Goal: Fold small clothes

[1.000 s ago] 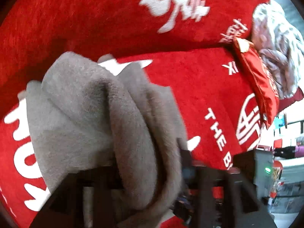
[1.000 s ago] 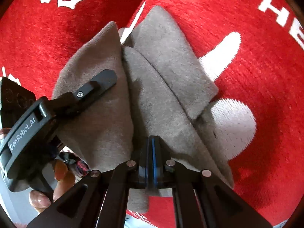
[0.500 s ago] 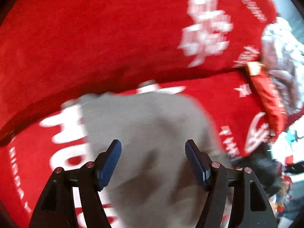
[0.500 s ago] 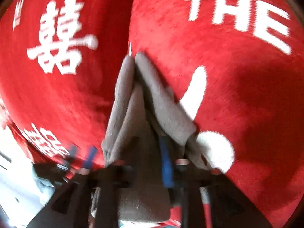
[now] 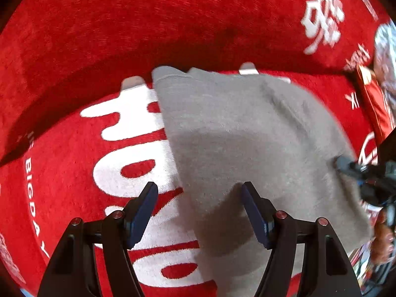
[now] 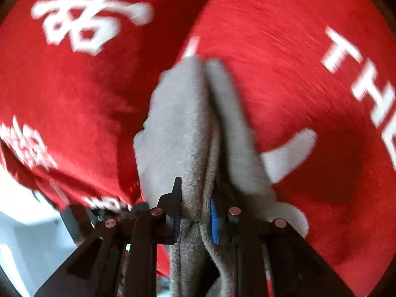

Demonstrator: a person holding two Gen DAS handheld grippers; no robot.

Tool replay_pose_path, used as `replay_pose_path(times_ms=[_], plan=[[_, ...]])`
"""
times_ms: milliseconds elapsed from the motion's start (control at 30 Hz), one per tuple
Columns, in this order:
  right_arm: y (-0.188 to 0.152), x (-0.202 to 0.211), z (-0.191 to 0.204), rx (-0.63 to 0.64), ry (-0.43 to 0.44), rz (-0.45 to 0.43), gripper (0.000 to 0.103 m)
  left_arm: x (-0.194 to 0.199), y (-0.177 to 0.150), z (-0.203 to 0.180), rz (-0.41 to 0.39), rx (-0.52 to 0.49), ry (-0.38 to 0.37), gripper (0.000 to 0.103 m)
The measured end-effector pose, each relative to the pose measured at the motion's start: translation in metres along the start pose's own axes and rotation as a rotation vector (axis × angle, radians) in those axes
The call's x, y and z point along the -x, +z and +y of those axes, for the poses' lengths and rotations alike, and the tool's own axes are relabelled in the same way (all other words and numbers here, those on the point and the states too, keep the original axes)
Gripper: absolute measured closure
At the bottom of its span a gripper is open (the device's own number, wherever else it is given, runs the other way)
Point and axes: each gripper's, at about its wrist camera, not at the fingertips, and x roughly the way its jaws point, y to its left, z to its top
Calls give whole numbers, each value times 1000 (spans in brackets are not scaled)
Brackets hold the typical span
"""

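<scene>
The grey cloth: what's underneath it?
Under the grey cloth lies a red blanket with white lettering. The cloth hides part of those letters; anything else beneath cannot be seen.

On the red blanket (image 5: 74,49) under my claws I read white letters "BIGDAY" along its left edge. My right view shows "TH" in white capitals and a white double-happiness character on the same blanket (image 6: 284,49).

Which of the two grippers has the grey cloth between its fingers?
The right gripper: its closing fingers have folded grey cloth between them. The left gripper is open above the cloth, holding nothing.
</scene>
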Motion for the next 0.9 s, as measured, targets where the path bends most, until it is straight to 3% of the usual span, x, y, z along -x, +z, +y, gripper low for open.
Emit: replay_pose_path(times_ms=[67,100,200,300,533,733,833,900], plan=[[-6,8,7,36,-8,-16,83,-7,-1,-1,16,-32,6,26],[-9,10,3,31,-25,-22,83,-9,-2,1,16,-32,10,18],[-7,-4,-8,-15,-149,-24,83,-11,-4,7,31,-21,-23,17],[-11,-1,-18,-40,-140,-44,81,-4,-10,9,26,-37,-4,17],[-25,33,28,141,-388,-96,78,20,-22,15,18,-41,21,17],[-63,34,69,323,-359,-28,81,13,-44,-6,41,-71,14,17],[-79,16,68,390,-413,28,81,-5,-65,-17,60,-95,39,17],[-80,7,52,369,-448,36,82,-10,-75,-17,66,-92,39,17]])
